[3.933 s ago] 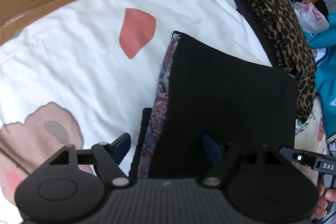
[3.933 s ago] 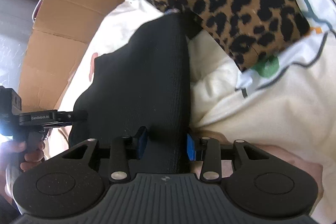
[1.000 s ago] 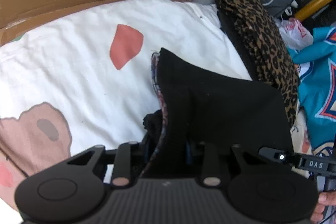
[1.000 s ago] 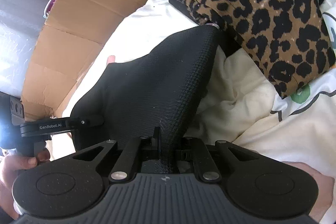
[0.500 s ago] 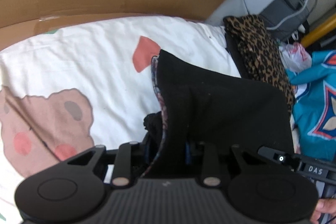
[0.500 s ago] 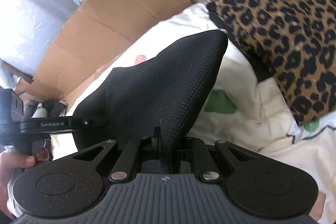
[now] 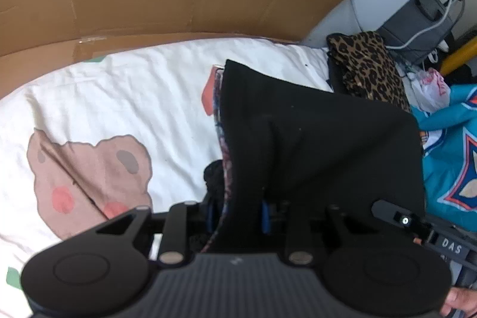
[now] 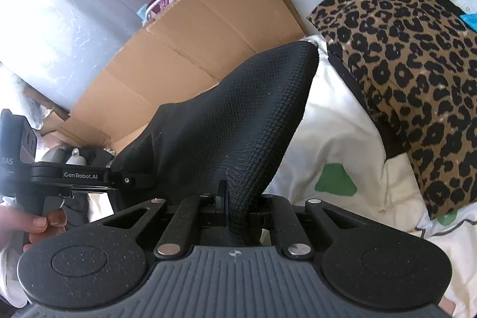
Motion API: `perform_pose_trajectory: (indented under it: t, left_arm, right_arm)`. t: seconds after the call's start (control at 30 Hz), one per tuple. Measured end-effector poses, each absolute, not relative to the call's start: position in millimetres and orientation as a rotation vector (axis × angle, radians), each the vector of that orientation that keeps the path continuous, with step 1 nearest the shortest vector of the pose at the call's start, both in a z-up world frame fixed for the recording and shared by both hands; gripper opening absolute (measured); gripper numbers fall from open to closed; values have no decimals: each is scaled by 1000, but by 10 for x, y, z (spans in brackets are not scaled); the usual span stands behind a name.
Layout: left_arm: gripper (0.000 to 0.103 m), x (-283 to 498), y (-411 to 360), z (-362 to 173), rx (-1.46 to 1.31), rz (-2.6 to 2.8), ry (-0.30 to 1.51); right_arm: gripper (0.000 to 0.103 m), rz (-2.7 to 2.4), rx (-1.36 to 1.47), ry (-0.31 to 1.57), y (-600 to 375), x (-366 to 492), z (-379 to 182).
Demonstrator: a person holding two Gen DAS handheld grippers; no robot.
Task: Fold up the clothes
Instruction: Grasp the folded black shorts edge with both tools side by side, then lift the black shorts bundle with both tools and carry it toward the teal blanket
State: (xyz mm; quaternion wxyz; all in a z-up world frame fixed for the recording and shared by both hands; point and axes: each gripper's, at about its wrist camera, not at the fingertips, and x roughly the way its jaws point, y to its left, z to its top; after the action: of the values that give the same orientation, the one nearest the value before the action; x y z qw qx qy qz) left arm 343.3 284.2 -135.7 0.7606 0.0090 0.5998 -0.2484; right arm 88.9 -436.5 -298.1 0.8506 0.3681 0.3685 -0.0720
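Both the left gripper (image 7: pixel 237 216) and right gripper (image 8: pixel 235 206) are clamped on the black garment (image 7: pixel 313 145), mid-frame above the bedsheet (image 7: pixel 119 97).

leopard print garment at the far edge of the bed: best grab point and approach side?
A judgement: take the leopard print garment by its near lower corner, coming from the bedsheet side. It lies folded flat, and that corner overhangs the sheet, so a claw finger could slip under. Both claws are busy now, shut on the black garment.
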Motion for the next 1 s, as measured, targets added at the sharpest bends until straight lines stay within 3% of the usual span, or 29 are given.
perform_pose_trajectory:
  t: [1.0]
  left_arm:
    - [30, 2359, 2174, -438, -91, -445, 1297]
  right_arm:
    - [7, -171, 618, 824, -4964, 233, -1812]
